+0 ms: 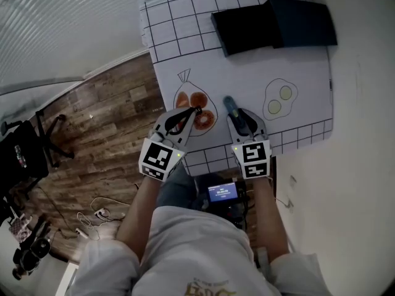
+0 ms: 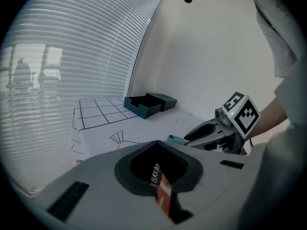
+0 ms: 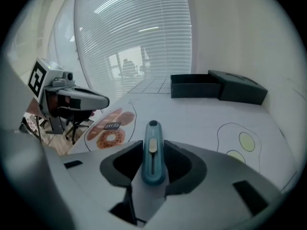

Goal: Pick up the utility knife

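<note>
A teal utility knife with a pale slider lies lengthwise between the jaws of my right gripper, which is shut on it. The knife's tip sticks out past the fingers over the white printed tablecloth. In the left gripper view the same tip shows ahead of the right gripper. My left gripper is shut with nothing in it, its tips over the bread drawing. That drawing's label shows through the left gripper's hollow.
An open dark box with its lid stands at the table's far side. A fried-egg drawing lies to the right of the right gripper. A small lit screen hangs at my waist. Wooden floor and a black chair are to the left.
</note>
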`<state>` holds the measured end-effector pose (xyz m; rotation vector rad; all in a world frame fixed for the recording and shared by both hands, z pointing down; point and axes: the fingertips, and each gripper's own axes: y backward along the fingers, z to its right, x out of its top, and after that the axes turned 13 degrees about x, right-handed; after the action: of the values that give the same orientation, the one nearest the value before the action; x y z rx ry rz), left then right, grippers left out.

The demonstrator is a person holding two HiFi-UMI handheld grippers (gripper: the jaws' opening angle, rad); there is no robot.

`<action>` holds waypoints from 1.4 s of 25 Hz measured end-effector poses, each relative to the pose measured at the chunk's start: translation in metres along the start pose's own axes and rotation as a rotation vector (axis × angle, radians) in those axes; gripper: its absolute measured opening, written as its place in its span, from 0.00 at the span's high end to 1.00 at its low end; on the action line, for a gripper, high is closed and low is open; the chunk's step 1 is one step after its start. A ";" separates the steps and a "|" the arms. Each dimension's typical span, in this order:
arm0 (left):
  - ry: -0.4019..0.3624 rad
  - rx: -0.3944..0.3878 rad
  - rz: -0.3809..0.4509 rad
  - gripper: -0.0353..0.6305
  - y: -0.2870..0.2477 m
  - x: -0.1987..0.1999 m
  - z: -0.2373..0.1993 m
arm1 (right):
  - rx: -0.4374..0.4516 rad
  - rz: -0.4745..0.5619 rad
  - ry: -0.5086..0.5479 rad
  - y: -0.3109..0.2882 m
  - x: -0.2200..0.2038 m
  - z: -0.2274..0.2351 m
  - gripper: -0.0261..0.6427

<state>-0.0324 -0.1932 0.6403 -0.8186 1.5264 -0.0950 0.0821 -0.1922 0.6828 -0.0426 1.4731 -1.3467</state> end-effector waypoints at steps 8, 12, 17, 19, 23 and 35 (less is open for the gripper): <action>-0.011 0.005 0.020 0.94 0.005 0.011 0.000 | -0.053 0.065 -0.046 0.018 0.011 0.011 0.75; -0.016 0.013 0.039 0.94 0.009 0.025 0.001 | -0.055 0.096 -0.060 0.026 0.021 0.012 0.75; -0.022 0.029 0.071 0.94 0.020 0.042 0.000 | -0.067 0.140 -0.054 0.042 0.038 0.009 0.75; -0.022 0.039 0.086 0.94 0.025 0.050 0.000 | -0.070 0.159 -0.055 0.050 0.044 0.006 0.75; -0.022 0.058 0.125 0.94 0.041 0.069 0.002 | -0.074 0.199 -0.052 0.067 0.058 0.001 0.75; -0.060 0.113 0.227 0.94 0.085 0.118 0.006 | -0.102 0.330 -0.020 0.118 0.098 -0.007 0.75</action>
<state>-0.0518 -0.1911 0.4964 -0.5502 1.5332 0.0111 0.1067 -0.2080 0.5325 0.1174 1.4583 -1.0022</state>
